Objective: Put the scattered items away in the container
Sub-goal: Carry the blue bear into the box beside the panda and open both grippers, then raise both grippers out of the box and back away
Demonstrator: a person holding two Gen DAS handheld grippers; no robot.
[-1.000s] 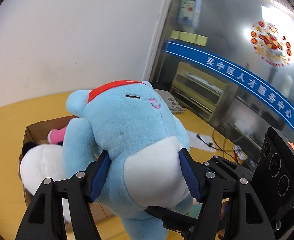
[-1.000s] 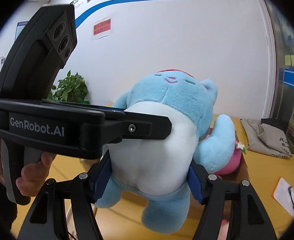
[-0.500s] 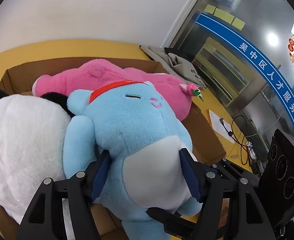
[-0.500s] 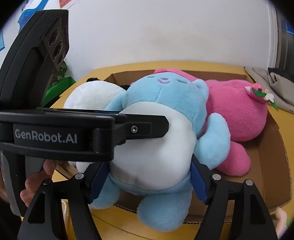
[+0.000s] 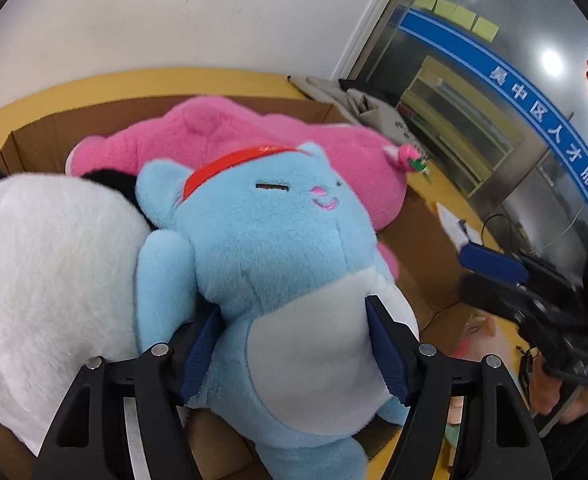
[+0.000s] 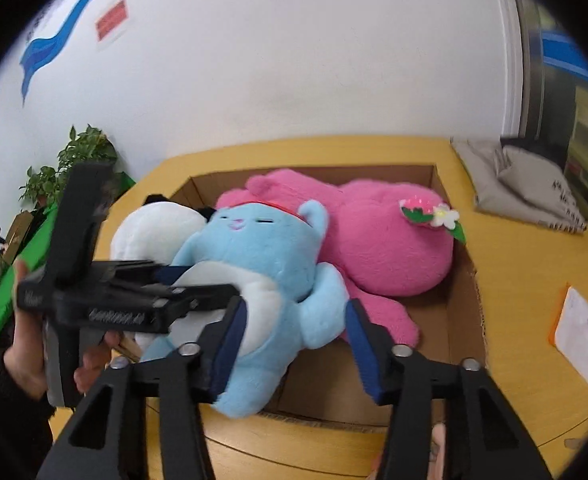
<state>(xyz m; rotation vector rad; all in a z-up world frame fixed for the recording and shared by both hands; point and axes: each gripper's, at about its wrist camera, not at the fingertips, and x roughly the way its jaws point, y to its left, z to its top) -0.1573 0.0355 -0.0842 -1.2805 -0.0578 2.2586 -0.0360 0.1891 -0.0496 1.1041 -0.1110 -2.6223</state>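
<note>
The left claw [image 5: 292, 340] has just been easing open, its pads pressing the blue plush [image 5: 262, 248] at the belly. The plush is lying in the cardboard box [image 5: 34, 140] against the white plush [image 5: 46, 260], its legs hanging over the rim. The right claw [image 6: 295, 344] has just been closing and is empty. Once released, the overhanging weight may be dragging the blue plush out onto the worktop [image 6: 513, 260].

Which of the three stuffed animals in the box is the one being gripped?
The blue plush with the red headband: the left gripper pinches its white belly. The pink plush and the white plush lie untouched in the cardboard box.
</note>
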